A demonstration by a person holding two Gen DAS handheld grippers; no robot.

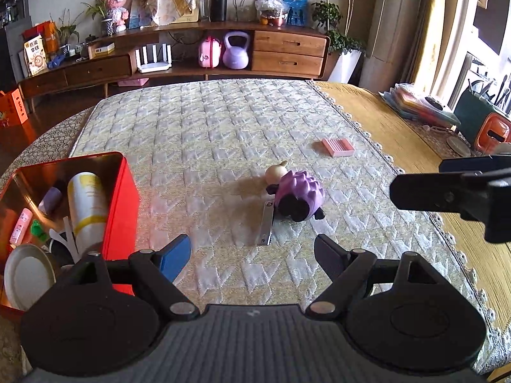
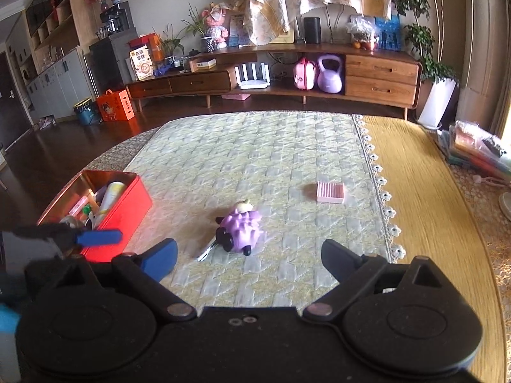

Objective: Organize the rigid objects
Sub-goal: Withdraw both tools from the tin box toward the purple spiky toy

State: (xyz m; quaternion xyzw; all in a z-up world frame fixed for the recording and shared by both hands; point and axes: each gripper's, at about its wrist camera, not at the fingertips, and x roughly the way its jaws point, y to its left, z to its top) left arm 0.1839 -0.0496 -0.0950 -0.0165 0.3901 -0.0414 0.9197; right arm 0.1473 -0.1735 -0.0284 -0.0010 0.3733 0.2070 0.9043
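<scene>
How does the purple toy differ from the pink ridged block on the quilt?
The purple toy is rounded, spiky and has black feet; the pink ridged block is flat, square and grooved. The toy touches a metal strip; the block lies alone. Both rest on the quilt, outside the red tin.

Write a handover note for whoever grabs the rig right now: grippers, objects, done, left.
Left gripper: open, empty, hovering beside the red tin.
Right gripper: open, empty, facing the loose items.
In the tin already: white bottle, pink tube, round lid, other small bits.
Still out on the quilted mat: purple spiky toy, flat metal piece against the toy, pink ridged tray set apart farther back.
Left to do: those three probably go into the tin.
</scene>
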